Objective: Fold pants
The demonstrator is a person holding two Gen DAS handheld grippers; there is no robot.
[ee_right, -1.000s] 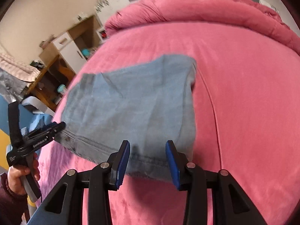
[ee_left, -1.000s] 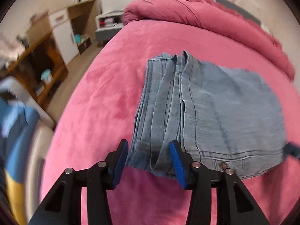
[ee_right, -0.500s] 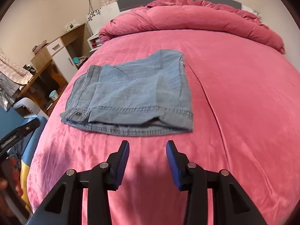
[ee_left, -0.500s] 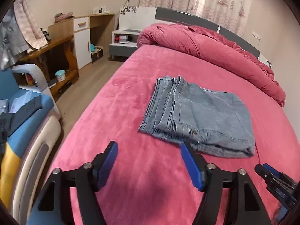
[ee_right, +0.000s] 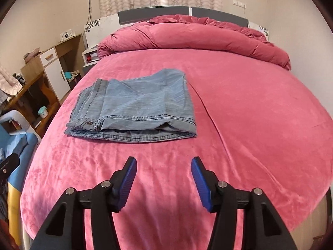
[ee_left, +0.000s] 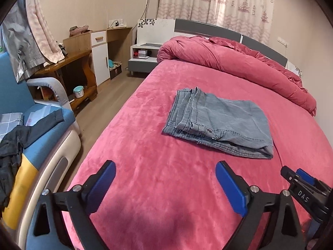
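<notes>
Blue denim pants (ee_left: 220, 123) (ee_right: 135, 108) lie folded into a flat rectangle on the pink bed cover (ee_left: 166, 177) (ee_right: 260, 114), waistband edge toward me. My left gripper (ee_left: 165, 177) hovers well short of them, its jaws opening wide with nothing between them. My right gripper (ee_right: 163, 173) also hangs back from the pants; its jaws are opening and empty. In the left wrist view the right gripper (ee_left: 299, 179) shows at the lower right edge.
A rolled pink duvet (ee_left: 239, 60) (ee_right: 197, 39) lies along the headboard. Left of the bed are a wooden desk (ee_left: 68, 66), a white nightstand (ee_left: 143, 56), and a blue seat with dark clothes (ee_left: 18, 137). Wood floor (ee_left: 104, 100) runs beside the bed.
Both grippers have let go of the pants' near edge and pulled back and up from it. Both sets of jaws have widened, the left far more. The pants now lie folded on their own.
</notes>
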